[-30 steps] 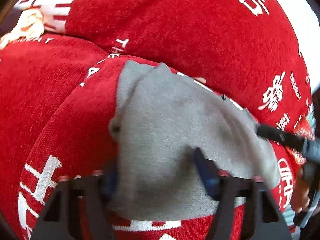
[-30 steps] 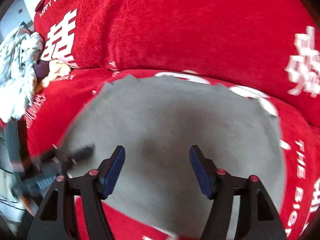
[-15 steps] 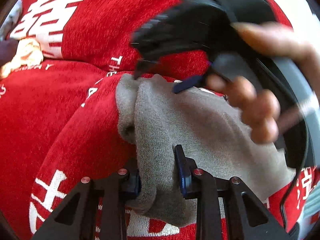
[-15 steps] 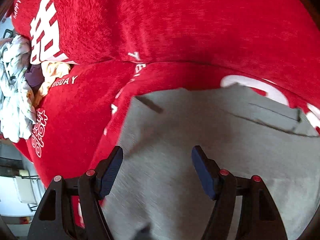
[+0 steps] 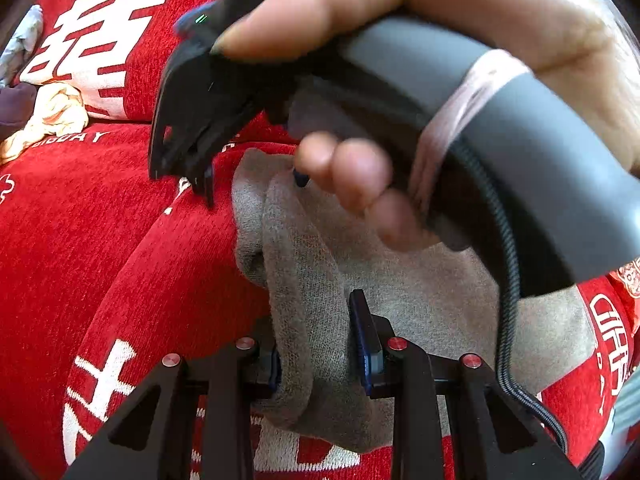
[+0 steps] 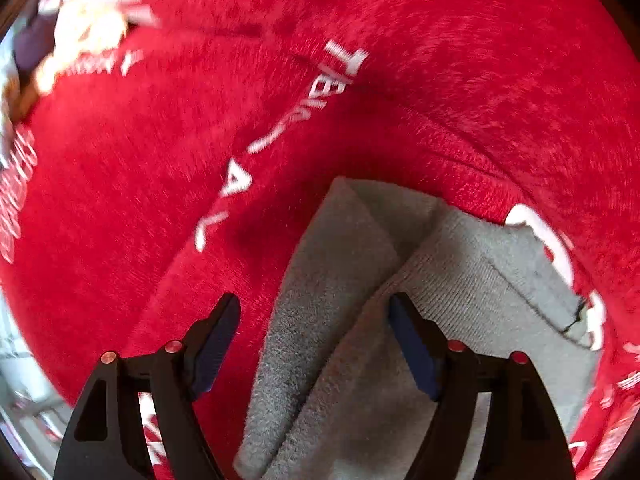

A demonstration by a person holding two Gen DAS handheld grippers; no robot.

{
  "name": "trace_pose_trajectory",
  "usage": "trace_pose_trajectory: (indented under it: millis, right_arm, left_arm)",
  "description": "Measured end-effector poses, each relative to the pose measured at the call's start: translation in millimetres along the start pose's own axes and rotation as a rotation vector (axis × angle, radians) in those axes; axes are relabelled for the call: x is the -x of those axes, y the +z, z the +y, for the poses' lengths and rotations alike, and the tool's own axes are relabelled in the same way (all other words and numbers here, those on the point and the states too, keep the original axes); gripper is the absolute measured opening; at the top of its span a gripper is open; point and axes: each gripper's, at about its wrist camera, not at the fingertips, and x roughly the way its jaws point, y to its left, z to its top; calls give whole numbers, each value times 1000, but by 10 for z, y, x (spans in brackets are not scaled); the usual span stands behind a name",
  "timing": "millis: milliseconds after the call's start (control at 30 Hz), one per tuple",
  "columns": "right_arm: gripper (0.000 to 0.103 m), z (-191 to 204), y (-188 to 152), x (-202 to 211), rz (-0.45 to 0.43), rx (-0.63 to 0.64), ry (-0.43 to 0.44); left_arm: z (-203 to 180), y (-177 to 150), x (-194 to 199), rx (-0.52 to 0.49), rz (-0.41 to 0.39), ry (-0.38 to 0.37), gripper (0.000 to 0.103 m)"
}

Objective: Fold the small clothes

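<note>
Grey knit garment (image 5: pixel 420 304) bunched on a plush red sofa cover (image 5: pixel 120 248), lower centre of both views.
Left gripper (image 5: pixel 316 344) pinches a thick rolled fold; right gripper (image 6: pixel 314 340), jaws opening, straddles the ribbed edge without pressing it.

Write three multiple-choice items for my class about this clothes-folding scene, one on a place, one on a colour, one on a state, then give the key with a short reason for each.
1. Where does the grey garment lie?
A. on a red cover with white lettering
B. in a basket
C. on a wooden floor

2. What colour are the pads of the right gripper?
A. yellow
B. blue
C. white

3. How is the left gripper?
A. wide open above the garment
B. shut on a fold of the garment
C. holding a hanger

Key: 1 A, the red cover surrounds the garment; 2 B, both pads show blue; 3 B, both pads pinch a bunched ridge of the garment.
</note>
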Motion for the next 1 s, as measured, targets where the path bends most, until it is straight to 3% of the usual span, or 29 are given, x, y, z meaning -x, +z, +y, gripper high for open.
trace_pose_trajectory:
  millis: [33,100,167,200,567,1000]
  right_arm:
    - [79,47,-14,-9,-8,23,-35]
    - [54,67,-53,-2,-31,55,-114]
    - [25,-34,-85,59,-55,38,-81]
    - [18,-121,-107,107,-66,13,-48]
    - [16,-877,-549,492,-257,-181,259]
    - [15,-1400,-911,734,-351,-225,386]
  left_arm:
    - [-12,-7,9,-2,-1,1,30]
    - [-37,-18,26,-3,0,5,30]
    - [-58,-29,57,1,-1,0,30]
    - [-60,-30,68,0,-3,-2,30]
    - [-156,-60,227,-52,-26,50,24]
    - [-503,16,264,-147,48,182,24]
